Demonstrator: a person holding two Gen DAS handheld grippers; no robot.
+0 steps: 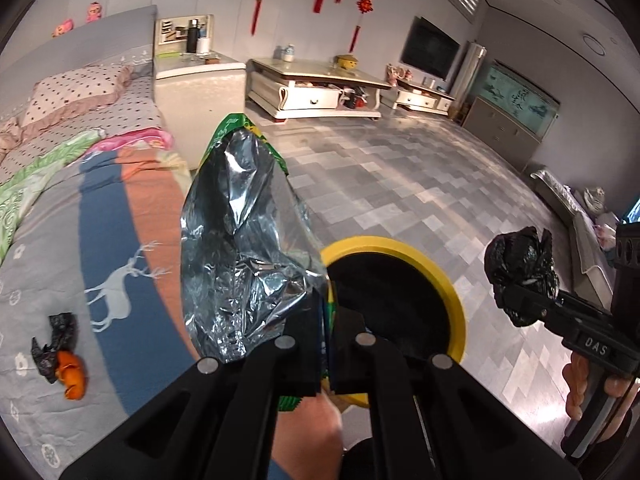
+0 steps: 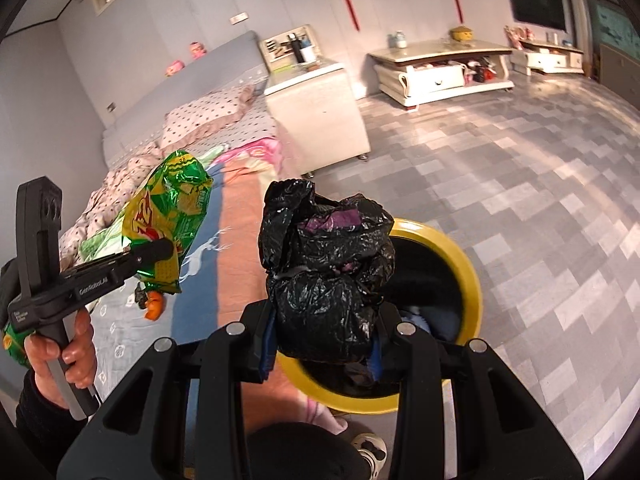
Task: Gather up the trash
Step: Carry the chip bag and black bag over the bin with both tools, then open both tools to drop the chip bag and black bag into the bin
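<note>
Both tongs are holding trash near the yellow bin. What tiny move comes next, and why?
Probably open the right tongs and let the black bag drop. It seems to hang right over the dark mouth of the yellow bin, so it should fall in. The left tongs grip the snack wrapper nearer the bin's edge by the bed, so that one may need shifting first.

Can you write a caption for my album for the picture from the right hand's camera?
Right tool grips a crumpled black plastic bag above the yellow-rimmed bin; left tool holds a green snack bag.
</note>
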